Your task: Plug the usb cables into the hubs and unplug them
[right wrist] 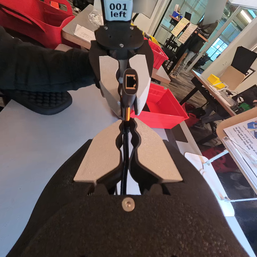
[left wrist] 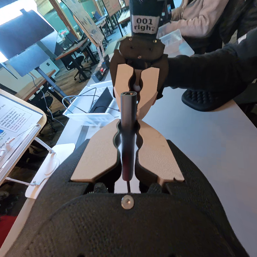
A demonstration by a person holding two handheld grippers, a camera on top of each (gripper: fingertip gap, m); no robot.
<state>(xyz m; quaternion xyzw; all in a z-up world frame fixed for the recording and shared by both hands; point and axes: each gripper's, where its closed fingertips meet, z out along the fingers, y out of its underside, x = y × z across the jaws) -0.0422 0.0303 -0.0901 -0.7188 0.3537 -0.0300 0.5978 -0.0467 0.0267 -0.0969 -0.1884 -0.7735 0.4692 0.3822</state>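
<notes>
My left gripper (left wrist: 128, 123) is shut on a grey bar-shaped hub (left wrist: 128, 139) that points away along the fingers, with a port at its far end. My right gripper (left wrist: 138, 111) faces it tip to tip. In the right wrist view, my right gripper (right wrist: 127, 123) is shut on a black cable (right wrist: 125, 153) just behind its gold plug (right wrist: 127, 113). The plug's tip meets the side of the hub (right wrist: 130, 83), which the left gripper (right wrist: 128, 110) holds. I cannot tell how deep the plug sits. Both are above the white table (left wrist: 194, 139).
A white tray (left wrist: 89, 117) with loose cables lies at the table's far left. A red bin (right wrist: 159, 111) stands past the other end. An instruction board on a stand (left wrist: 13, 125) is at the near edge. A black knobbly cushion (left wrist: 205, 100) lies under the person's sleeve. My two grippers' fingertips are within a few centimetres of each other.
</notes>
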